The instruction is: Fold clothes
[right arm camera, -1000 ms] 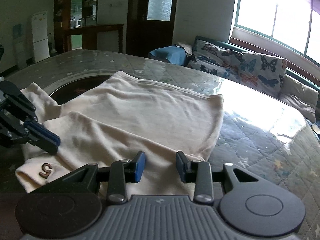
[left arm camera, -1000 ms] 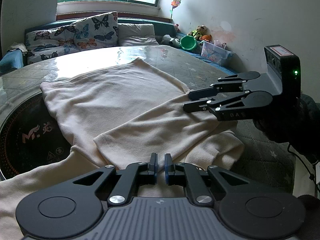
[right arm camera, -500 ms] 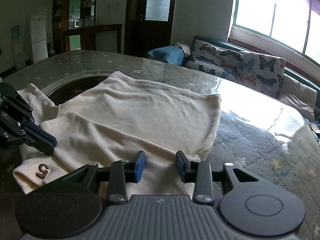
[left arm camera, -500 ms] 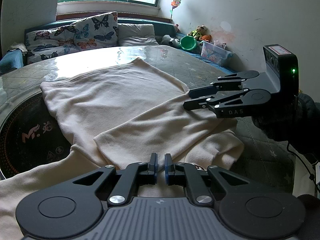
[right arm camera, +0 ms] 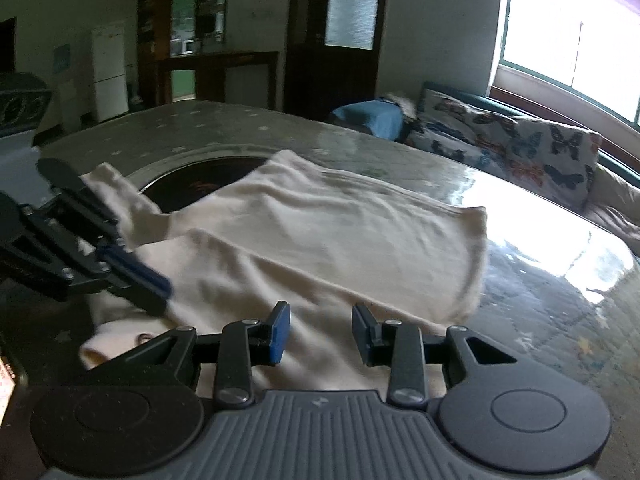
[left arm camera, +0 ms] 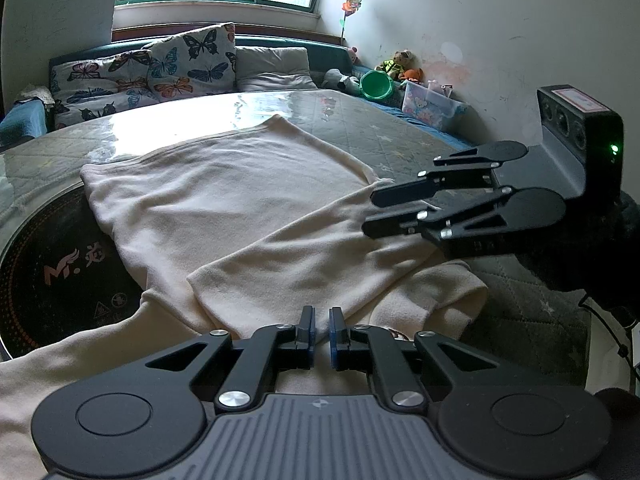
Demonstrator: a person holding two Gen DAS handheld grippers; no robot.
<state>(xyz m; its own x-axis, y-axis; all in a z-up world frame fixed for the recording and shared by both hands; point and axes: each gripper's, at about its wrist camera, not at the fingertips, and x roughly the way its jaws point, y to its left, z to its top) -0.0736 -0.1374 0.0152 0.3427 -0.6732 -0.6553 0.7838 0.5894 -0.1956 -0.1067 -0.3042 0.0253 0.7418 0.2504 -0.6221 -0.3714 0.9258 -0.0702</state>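
Note:
A cream garment (left arm camera: 224, 200) lies spread on the glass-topped table (left arm camera: 400, 136), with one part folded diagonally across its body (left arm camera: 320, 256). My left gripper (left arm camera: 320, 328) is shut just above the garment's near edge, with nothing seen between its pads. My right gripper (left arm camera: 370, 214) hovers open over the right side of the folded part, held by a dark-gloved hand (left arm camera: 592, 252). In the right wrist view the right gripper (right arm camera: 322, 332) stands open and empty over the garment (right arm camera: 340, 232), and the left gripper (right arm camera: 156, 296) is at the left by a cuff.
A dark round inset (left arm camera: 60, 272) sits in the table, partly under the garment. Behind the table stands a sofa with butterfly cushions (left arm camera: 192, 60). A green bowl (left arm camera: 376, 84), a plastic box (left arm camera: 428, 104) and soft toys lie by the right wall.
The right gripper has turned a little, so its view has swung toward the left gripper and is blurred. The left gripper and the garment have stayed put.

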